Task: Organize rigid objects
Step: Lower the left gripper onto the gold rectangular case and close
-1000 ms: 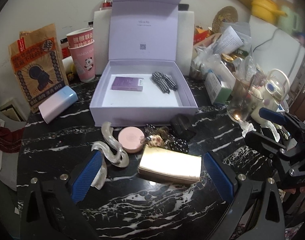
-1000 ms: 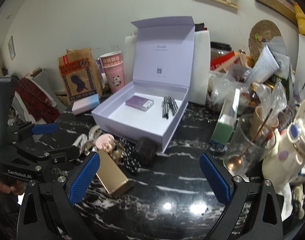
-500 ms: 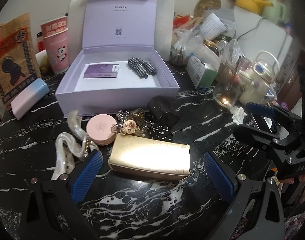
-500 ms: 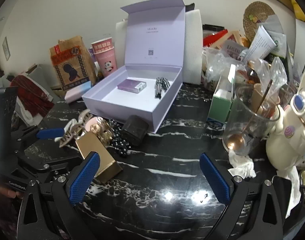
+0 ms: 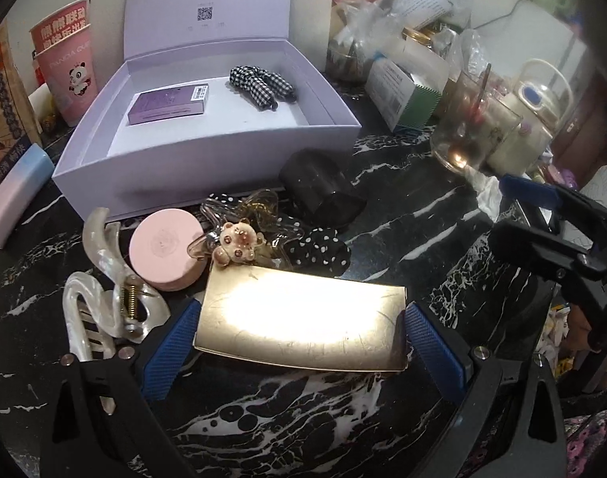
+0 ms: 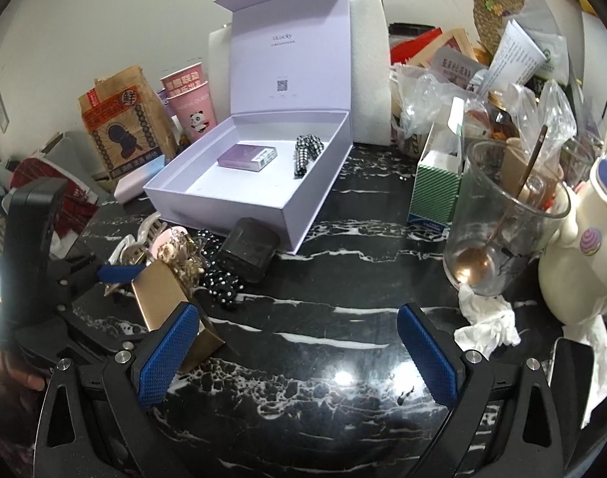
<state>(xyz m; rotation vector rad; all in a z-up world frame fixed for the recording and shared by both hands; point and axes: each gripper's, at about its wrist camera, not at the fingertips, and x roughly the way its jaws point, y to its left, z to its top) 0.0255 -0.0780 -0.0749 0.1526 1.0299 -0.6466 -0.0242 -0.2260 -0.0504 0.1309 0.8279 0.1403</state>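
**Left gripper astride a gold case on a cluttered marble table**

While the left gripper (image 5: 301, 332) sits low over the black marble table (image 5: 403, 215), its two blue pads flank the short ends of a flat gold case (image 5: 301, 326); whether the pads actually press on the case cannot be told. The right gripper (image 6: 297, 352) hangs spread wide over bare table, with nothing between its pads.

Just beyond the gold case lies a small heap: a round pink compact (image 5: 166, 255), a bear-shaped hair clip (image 5: 237, 241), a black polka-dot bow (image 5: 317, 251) and a dark hexagonal box (image 5: 319, 193). A pearly white claw clip (image 5: 100, 298) rests beside the left pad.

Farther back stands an open lilac gift box (image 5: 207, 167), lid upright (a small code is printed inside it). Within the box are a flat purple packet (image 5: 168, 103) on the left and a gingham hair tie (image 5: 261, 83) on the right, apart from each other.

Around the box: pink panda cups (image 5: 70, 75) and a pink-and-blue case (image 5: 16, 197) to the left, a green-striped carton (image 6: 436, 183), a glass with a spoon (image 6: 502, 215) and a cream kettle (image 6: 582, 247) to the right.
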